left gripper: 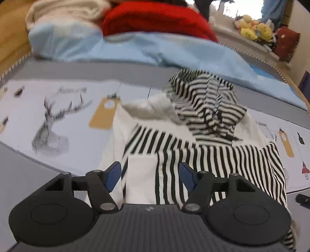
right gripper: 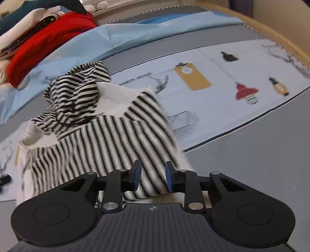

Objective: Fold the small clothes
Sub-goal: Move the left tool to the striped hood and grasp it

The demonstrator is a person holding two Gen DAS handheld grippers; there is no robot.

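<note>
A small black-and-white striped hooded top (left gripper: 174, 151) (right gripper: 106, 139) lies on the printed bed sheet (left gripper: 67, 116) (right gripper: 213, 108). Its hood (left gripper: 209, 104) (right gripper: 77, 93) is bunched at the far end, with white lining showing. My left gripper (left gripper: 150, 170) hovers over the near hem, above a white patch (left gripper: 141, 178). It is open wide, with nothing pinched. My right gripper (right gripper: 153, 172) is over the top's near right corner. Its blue pads (right gripper: 137, 174) stand apart, and striped cloth shows in the gap without being pressed.
A light blue cloth (left gripper: 155, 50) (right gripper: 96, 36) lies beyond the top. Behind it are a red garment (left gripper: 155, 21) (right gripper: 48, 38) and cream fabric (left gripper: 64, 11). Plush toys (left gripper: 255, 29) sit at the far right. A small black object (left gripper: 303, 199) lies beside the top. A wooden bed frame (right gripper: 271, 25) edges the mattress.
</note>
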